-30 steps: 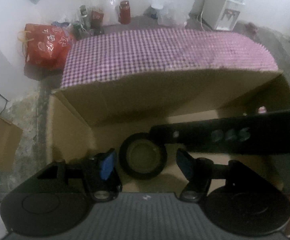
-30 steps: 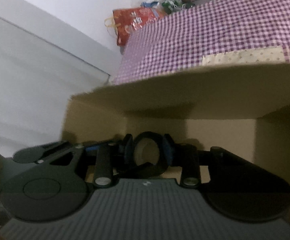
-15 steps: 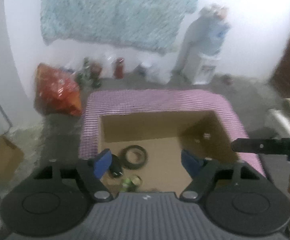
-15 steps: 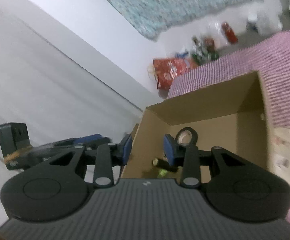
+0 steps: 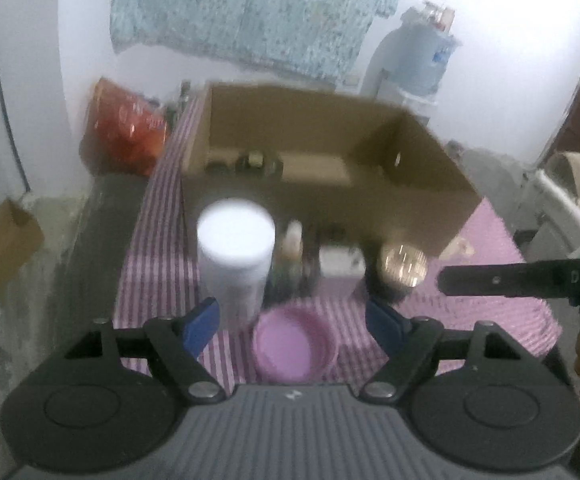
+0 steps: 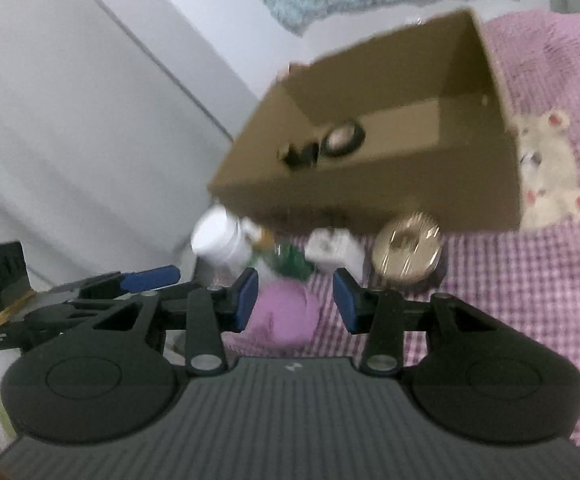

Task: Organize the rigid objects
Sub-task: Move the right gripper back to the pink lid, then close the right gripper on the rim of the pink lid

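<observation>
Left wrist view: the left gripper (image 5: 291,320) has its blue pads spread wide with nothing clamped; its jaws have just been opening. Beyond the tips, on the purple checked cloth (image 5: 489,312), a pink bowl (image 5: 293,346) lies nearest, between the two pads but untouched. Just past it runs a blurred row: a tall white canister (image 5: 234,252) at the left, a small dark bottle (image 5: 291,256), a white block (image 5: 341,270) and a round gold tin (image 5: 403,266) at the right. Behind the row stands the open cardboard box (image 5: 329,200), with a few dark things on its floor at the far left. The right gripper's finger (image 5: 521,278) reaches in from the right edge.

Right wrist view: the right gripper (image 6: 295,304) has its pads moderately apart and empty; its jaws have just been opening. The pink bowl (image 6: 286,314) lies between and just beyond the pads. Farther off are the white canister (image 6: 220,242), the white block (image 6: 329,250) and the gold tin (image 6: 405,252). The box (image 6: 369,184) sits behind them, holding a black tape roll (image 6: 343,138). The left gripper (image 6: 146,280) shows at the left.
</observation>
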